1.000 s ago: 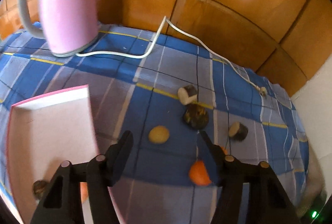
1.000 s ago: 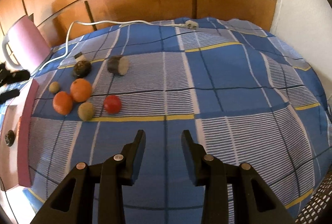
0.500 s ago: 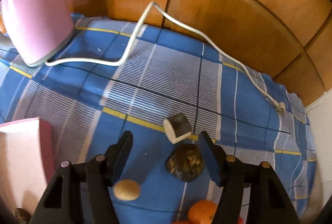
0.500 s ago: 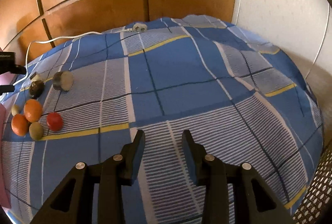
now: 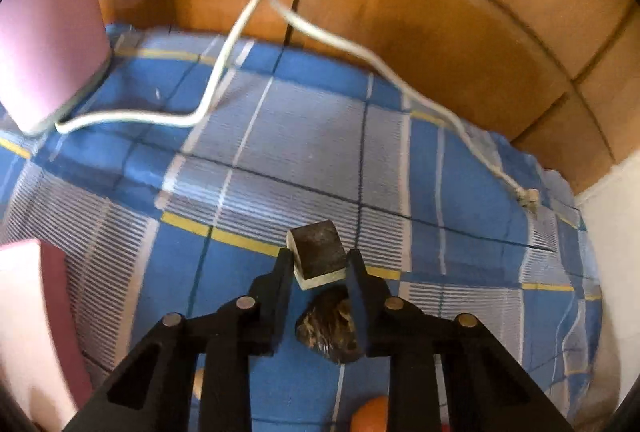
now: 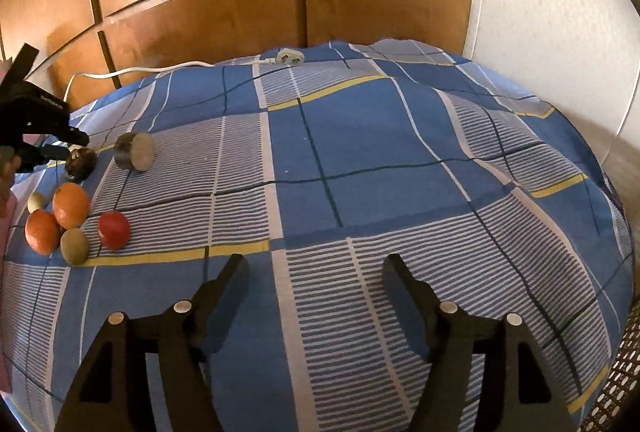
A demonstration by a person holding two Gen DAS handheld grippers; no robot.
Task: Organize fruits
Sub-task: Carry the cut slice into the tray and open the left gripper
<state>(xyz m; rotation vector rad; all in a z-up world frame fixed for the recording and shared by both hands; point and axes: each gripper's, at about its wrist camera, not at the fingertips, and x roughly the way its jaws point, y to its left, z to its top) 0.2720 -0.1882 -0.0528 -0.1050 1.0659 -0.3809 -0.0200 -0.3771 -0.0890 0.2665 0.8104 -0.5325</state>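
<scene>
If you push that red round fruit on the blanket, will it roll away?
Probably a little: the red fruit looks round and smooth, so a nudge should roll it. The soft plaid cloth would likely slow it. It looks small and probably light.

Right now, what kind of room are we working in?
Most likely a bedroom. The fruit lies on a blue plaid bedsheet spread over a soft, rounded surface like a mattress, glossy wooden wardrobe-style panels rise right behind it, and a pink electric kettle with its white cord sits on the sheet.
</scene>
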